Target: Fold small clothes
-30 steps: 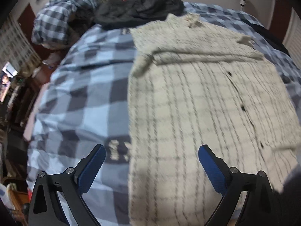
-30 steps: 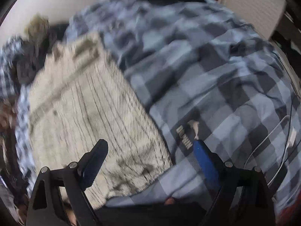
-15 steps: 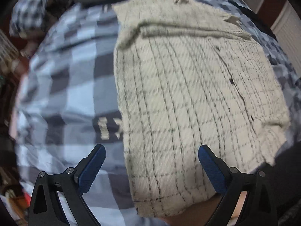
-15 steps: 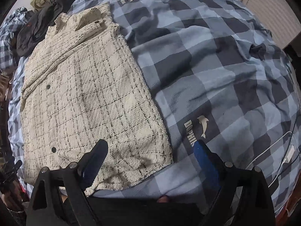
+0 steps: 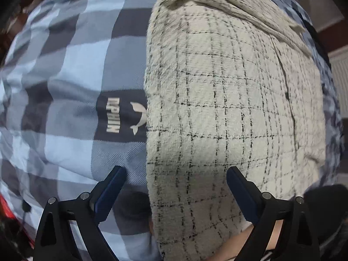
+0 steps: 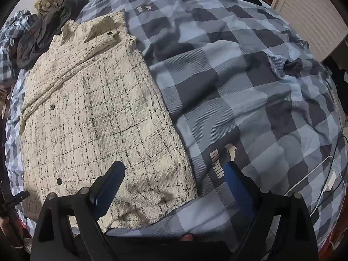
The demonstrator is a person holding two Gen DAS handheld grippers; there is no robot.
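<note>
A cream jacket with a thin black check (image 5: 228, 113) (image 6: 91, 117) lies flat on a blue checked bed cover (image 5: 65, 69) (image 6: 250, 87), sleeves folded in, dark buttons showing. My left gripper (image 5: 175, 174) is open and points down close over the jacket's near left edge, one finger over the cover, the other over the fabric. My right gripper (image 6: 174, 169) is open above the jacket's near right corner, left finger over the fabric, right finger over the cover. Nothing is held.
Dark clothes (image 6: 41, 34) and a small fan (image 6: 49, 1) lie at the head of the bed. A white cable and plug (image 6: 326, 180) rest on the cover at right. A white panelled door (image 6: 311, 17) stands at the far right.
The left gripper has dropped closer to the jacket and tilted down over its near left edge. The right gripper has stayed about where it was; both remain open.
</note>
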